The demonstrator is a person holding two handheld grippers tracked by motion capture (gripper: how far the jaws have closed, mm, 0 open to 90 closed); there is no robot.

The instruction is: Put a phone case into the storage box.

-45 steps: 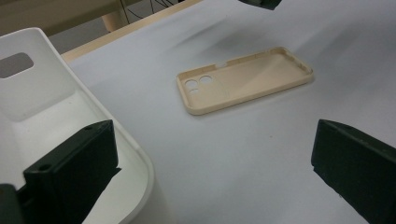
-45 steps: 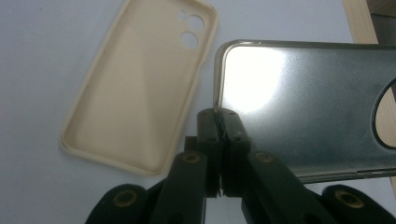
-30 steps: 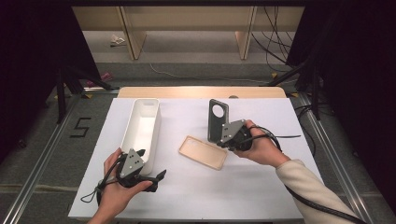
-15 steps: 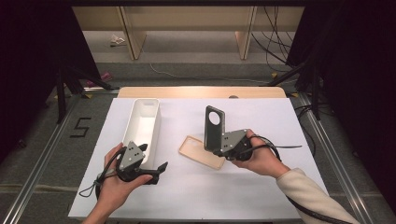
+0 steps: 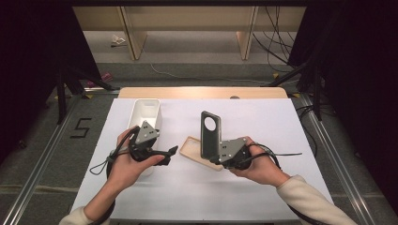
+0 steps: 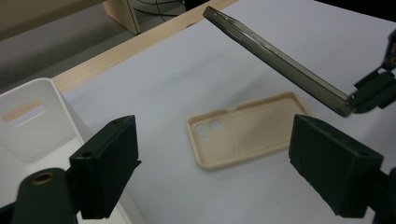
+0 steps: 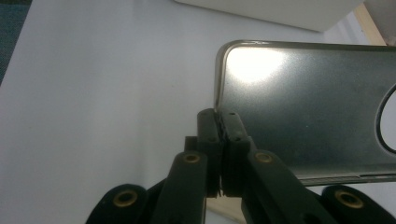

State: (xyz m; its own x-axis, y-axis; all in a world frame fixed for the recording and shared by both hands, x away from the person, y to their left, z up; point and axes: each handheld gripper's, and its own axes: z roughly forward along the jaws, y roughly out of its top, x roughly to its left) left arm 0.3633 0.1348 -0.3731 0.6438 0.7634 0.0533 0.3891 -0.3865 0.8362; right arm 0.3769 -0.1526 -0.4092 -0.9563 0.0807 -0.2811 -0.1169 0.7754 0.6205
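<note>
Left gripper point(image 5: 170, 153): black body, grey three-cornered plate on top, black cable looping behind the claw. Its two black pads point(image 6: 108, 163) are blocky and matte, each with a small screw recess; a brass-ringed hole sits just below the left one.

Right gripper point(image 5: 212, 157): same black build, grey plate with small screw heads, black cable trailing behind. Black linkage arms below the claw carry brass-ringed pivots.

Sleeve point(image 5: 312, 201) behind the right gripper: cream, long.
</note>
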